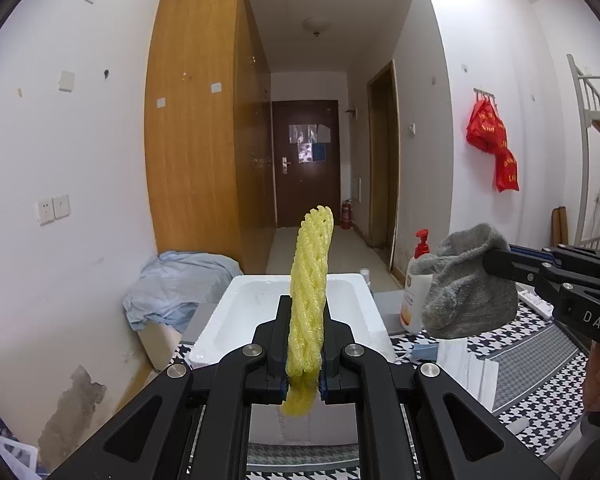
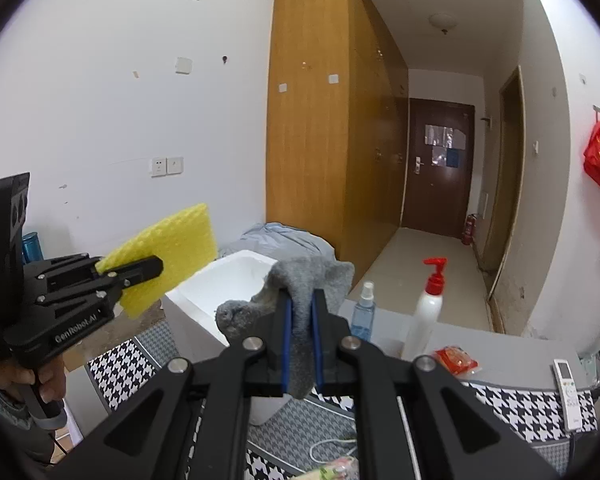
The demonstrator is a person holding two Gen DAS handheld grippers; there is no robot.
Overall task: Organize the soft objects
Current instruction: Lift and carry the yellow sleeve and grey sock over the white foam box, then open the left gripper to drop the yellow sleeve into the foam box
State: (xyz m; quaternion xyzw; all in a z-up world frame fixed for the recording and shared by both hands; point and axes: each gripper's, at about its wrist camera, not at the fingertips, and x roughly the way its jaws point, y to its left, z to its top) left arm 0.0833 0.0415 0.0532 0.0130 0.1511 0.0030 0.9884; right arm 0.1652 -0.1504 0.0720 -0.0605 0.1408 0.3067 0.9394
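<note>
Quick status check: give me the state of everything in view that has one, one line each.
Left tongs: shut on yellow foam net, held up in the air.
Right tongs: shut on grey sock, lifted.
Yellow foam net: squeezed flat, upright.
Grey sock: bunched, drooping.
White foam box: open-topped, nothing visible inside.
Pump bottle: upright, capped.
Spray bottle: upright.

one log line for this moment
left gripper: shut on yellow foam net | right gripper: shut on grey sock | both above white foam box

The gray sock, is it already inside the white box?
No, the gray sock hangs pinched in the right gripper, held up beside the white box.
</note>
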